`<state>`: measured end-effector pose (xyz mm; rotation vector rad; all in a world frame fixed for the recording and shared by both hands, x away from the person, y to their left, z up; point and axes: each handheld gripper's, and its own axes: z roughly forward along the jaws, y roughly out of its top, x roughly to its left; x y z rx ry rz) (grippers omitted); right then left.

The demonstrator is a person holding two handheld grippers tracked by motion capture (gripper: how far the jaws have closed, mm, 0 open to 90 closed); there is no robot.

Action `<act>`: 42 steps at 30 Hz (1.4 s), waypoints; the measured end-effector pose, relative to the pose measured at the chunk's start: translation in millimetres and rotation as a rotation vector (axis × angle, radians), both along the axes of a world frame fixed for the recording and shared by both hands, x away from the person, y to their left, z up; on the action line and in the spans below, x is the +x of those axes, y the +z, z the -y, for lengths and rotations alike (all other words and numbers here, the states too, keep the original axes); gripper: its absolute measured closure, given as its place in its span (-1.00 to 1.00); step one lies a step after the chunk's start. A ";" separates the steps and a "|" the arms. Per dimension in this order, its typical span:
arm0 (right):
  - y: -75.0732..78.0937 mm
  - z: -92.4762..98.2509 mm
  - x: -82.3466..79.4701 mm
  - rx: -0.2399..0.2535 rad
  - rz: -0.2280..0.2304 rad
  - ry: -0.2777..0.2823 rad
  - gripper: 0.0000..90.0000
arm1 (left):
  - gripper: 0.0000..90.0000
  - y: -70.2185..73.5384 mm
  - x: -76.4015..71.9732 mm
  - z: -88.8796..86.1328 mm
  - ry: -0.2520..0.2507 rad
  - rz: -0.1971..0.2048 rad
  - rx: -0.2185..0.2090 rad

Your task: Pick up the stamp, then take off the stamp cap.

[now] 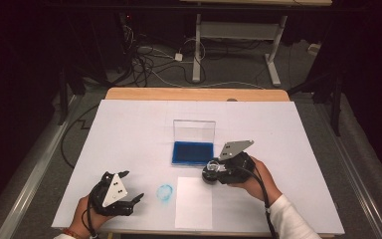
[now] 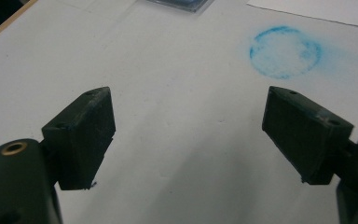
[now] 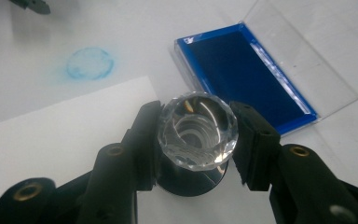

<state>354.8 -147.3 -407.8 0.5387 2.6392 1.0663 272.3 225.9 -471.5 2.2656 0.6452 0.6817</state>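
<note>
A round stamp with a clear faceted knob (image 3: 198,133) and a dark base sits between the jaws of my right gripper (image 3: 196,113), which is shut on it. In the high view the stamp (image 1: 212,167) is over the far right corner of a white paper sheet (image 1: 194,201), just in front of the blue ink pad (image 1: 193,152). The pad (image 3: 242,70) lies in a clear case with its lid (image 3: 307,42) folded back. My left gripper (image 1: 132,185) rests at the table's front left, open and holding nothing (image 2: 189,98).
A round blue ink print (image 1: 164,192) marks the white table cover between the left gripper and the paper; it shows ahead and right of the left jaws (image 2: 285,51). The table's wooden far edge (image 1: 194,93) borders a floor with cables and desk legs.
</note>
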 end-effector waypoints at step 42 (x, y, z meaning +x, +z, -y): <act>43.3 9.1 -33.2 0.159 0.091 0.048 0.26 | -0.64 12.2 3.2 15.1 -0.085 -0.076 -0.158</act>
